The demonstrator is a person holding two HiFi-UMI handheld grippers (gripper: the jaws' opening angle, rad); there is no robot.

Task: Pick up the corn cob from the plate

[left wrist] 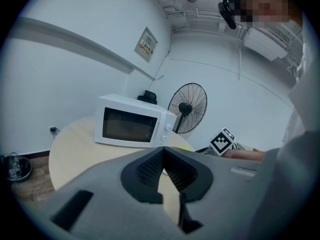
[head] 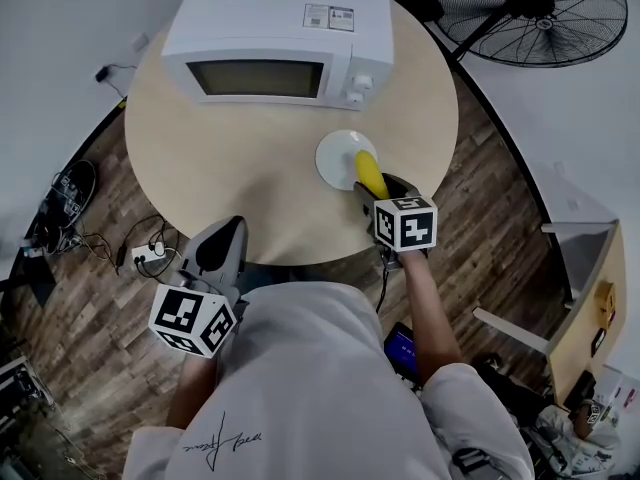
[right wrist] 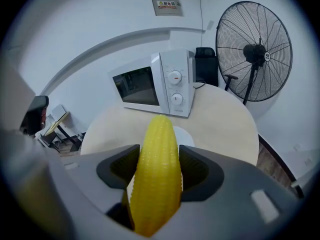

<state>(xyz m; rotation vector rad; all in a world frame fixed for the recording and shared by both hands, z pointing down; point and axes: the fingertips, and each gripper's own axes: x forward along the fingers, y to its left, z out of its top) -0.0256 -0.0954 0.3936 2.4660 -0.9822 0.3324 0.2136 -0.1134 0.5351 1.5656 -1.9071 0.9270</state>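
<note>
A round, light-wood table [head: 200,168] stood on dark wood-plank flooring [head: 500,228]. A white microwave [head: 280,38] sat at the table's far edge. A black pedestal fan [head: 540,8] stood beyond the table, to the right. The walls [left wrist: 60,74] were plain white, one bearing a small framed notice [right wrist: 166,3]. A power strip [head: 150,256] with loose cables lay on the floor at left. Lighting was even.

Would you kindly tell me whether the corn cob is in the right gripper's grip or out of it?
In its grip: the corn cob sits clamped between the jaws of the right gripper.
</note>
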